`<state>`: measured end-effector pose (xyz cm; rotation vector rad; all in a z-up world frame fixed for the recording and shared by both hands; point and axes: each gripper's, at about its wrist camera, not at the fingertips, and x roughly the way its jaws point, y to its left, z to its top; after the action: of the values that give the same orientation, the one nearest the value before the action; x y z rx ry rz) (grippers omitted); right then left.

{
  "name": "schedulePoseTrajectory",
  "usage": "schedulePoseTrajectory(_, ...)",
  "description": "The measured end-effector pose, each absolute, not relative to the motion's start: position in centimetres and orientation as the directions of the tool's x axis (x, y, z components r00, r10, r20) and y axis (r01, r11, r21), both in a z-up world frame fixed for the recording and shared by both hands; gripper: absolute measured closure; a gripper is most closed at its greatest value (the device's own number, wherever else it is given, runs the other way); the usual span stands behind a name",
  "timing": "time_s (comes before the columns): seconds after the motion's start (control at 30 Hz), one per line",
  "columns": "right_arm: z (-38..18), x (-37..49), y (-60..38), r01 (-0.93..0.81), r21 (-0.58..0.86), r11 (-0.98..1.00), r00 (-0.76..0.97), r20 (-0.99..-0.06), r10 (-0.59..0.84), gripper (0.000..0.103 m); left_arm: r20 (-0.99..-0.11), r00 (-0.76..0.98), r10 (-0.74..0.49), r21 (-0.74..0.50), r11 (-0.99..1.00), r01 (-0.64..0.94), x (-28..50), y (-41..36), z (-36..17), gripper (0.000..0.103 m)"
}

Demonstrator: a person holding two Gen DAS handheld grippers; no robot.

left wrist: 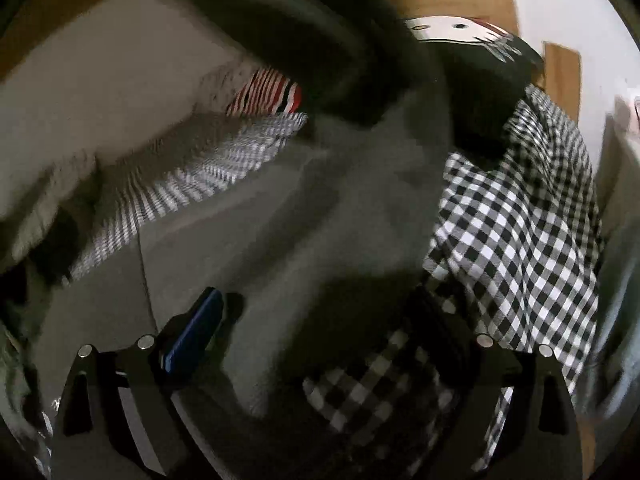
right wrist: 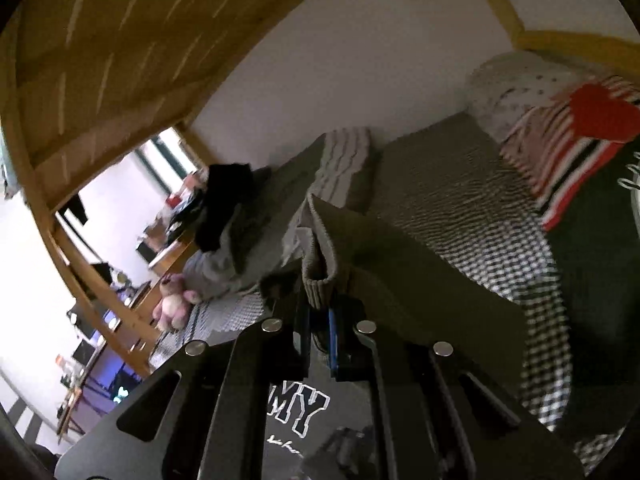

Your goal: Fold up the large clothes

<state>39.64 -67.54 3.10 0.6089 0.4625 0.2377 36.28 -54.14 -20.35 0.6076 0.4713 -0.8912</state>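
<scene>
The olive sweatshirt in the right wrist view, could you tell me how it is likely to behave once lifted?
Probably floppy: the olive sweatshirt already drapes from the right gripper, whose jaws pinch its ribbed cuff. Likely fairly heavy, since the fabric looks thick. The ribbing should resist slipping.

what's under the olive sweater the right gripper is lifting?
Under the olive sweater, pinched at its ribbed hem by the right gripper, lies a small-check sheet and a black printed garment. What lies beneath the sweater's draped middle is covered.
</scene>
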Motion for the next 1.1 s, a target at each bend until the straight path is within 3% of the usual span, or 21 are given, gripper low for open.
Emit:
schedulePoseTrajectory(0.2,4.4,42.2,-62.6,-0.128,0.551,0.825,0.832,-0.393,0.392,0.096,-0.58,0.583,-0.569,0.303,0.514,0.803,36.0,-52.3,-19.4,0.011)
schedulePoseTrajectory(0.43,2.5,45.4,-57.9,-0.163,0.538,0.827,0.783,-0.44,0.44,0.096,-0.573,0.615,-0.541,0.236,0.61,0.757,38.8,-46.3,-18.9,0.01)
schedulePoseTrajectory(0.93,-2.5,50.6,-50.5,-0.174,0.544,0.821,0.695,-0.523,0.494,0.096,-0.594,0.496,-0.634,-0.116,0.677,0.727,41.9,-35.8,-15.8,0.01)
schedulePoseTrajectory(1.1,-3.6,51.5,-48.6,-0.173,0.534,0.827,0.677,-0.546,0.494,0.096,-0.589,0.56,-0.582,-0.15,0.76,0.632,44.0,-33.0,-14.9,0.008)
